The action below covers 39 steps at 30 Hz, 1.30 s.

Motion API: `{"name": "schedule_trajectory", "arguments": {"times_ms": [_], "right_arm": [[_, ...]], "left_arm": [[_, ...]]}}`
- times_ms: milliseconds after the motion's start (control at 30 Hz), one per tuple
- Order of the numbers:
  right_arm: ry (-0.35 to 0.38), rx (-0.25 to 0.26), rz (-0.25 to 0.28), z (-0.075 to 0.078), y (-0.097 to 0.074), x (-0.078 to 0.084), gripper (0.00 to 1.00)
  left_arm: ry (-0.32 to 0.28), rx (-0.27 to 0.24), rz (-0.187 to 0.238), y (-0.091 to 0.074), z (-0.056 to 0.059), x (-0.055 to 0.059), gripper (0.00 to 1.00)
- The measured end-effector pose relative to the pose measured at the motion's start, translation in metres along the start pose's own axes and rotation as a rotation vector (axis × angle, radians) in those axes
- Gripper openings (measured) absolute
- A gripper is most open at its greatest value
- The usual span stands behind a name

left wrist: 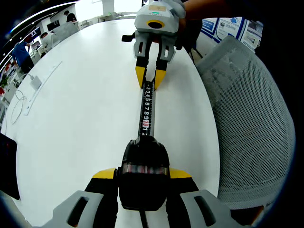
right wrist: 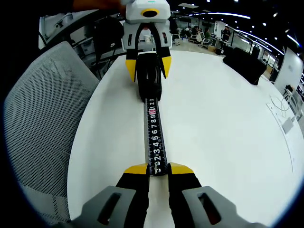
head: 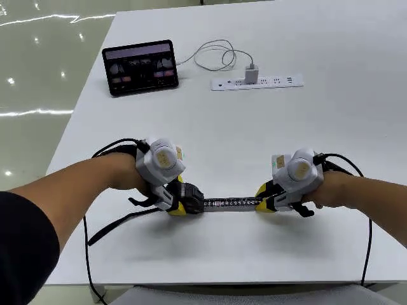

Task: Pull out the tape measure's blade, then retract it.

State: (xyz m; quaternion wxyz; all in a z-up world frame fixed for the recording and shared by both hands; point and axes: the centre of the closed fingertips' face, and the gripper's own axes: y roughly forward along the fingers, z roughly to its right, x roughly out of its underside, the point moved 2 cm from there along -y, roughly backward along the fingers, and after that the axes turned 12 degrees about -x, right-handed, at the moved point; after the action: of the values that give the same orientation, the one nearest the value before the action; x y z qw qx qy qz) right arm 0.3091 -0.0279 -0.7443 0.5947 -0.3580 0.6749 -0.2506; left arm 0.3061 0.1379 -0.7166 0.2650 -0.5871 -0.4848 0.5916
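The black tape measure case (head: pixel 193 198) (left wrist: pixel 143 171) rests on the white table, with my left gripper (head: pixel 179 204) (left wrist: pixel 142 174) shut on its sides. Its numbered blade (head: pixel 230 203) (left wrist: pixel 147 107) (right wrist: pixel 155 135) runs out a short way across the table towards the right. My right gripper (head: pixel 264 201) (right wrist: pixel 157 169) is shut on the blade's end, yellow tips pinching it. In the left gripper view the right gripper (left wrist: pixel 151 77) faces me at the far end of the blade. The right gripper view has the left gripper (right wrist: pixel 146 71) and the case (right wrist: pixel 149 78) at the top.
A dark tablet (head: pixel 140 66) stands at the back left of the table (head: pixel 254 127). A white power strip (head: pixel 257 82) with a charger and coiled cable lies at the back centre. A grey mesh chair (left wrist: pixel 249 118) (right wrist: pixel 40 123) sits at the table's near edge.
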Motion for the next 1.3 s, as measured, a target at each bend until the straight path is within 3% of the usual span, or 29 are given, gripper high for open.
{"name": "schedule_trajectory", "arguments": {"times_ms": [1300], "right_arm": [[0.025,0.017,-0.011,-0.003,-0.023,0.028,0.10]], "left_arm": [[-0.007,-0.005,-0.002,0.000,0.001,-0.001,0.35]]}}
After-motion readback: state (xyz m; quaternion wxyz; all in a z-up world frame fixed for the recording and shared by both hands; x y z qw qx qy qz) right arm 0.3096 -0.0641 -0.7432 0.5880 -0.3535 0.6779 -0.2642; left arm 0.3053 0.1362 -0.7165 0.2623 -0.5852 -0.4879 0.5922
